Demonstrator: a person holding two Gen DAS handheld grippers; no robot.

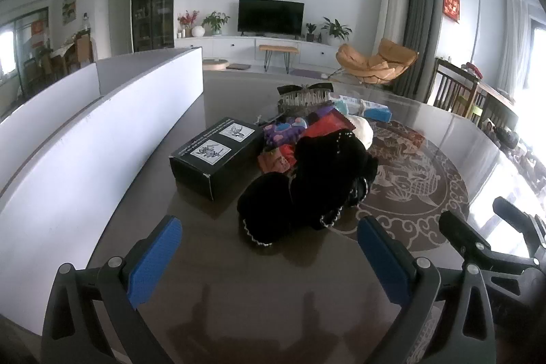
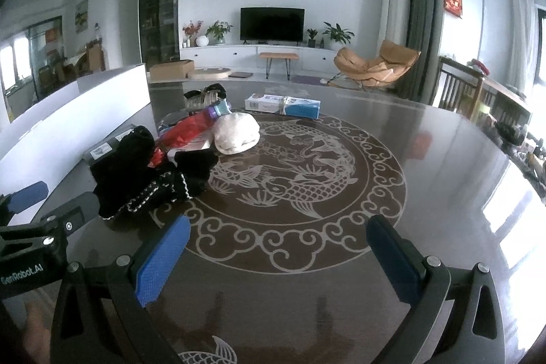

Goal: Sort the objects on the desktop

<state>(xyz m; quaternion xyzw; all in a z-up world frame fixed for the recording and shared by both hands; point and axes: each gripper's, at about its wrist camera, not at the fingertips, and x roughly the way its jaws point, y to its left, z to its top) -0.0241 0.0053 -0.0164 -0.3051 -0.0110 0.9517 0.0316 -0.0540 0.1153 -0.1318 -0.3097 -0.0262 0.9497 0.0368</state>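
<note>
Glossy fish-patterned table (image 2: 443,159), living room

open left claw (image 1: 269,256), black garment (image 1: 307,183), perhaps knitwear

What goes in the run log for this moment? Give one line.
stage: start, nothing grasped | left gripper: open, empty | right gripper: open, empty | nearest item: black knitted garment | white bin: on the left

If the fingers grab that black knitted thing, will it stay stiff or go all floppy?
Probably floppy: the black knitted thing lies slumped in soft folds on the table. It looks like light fabric, so likely easy to lift. It shouldn't roll, though loose parts may dangle or drag neighbouring items.
</note>
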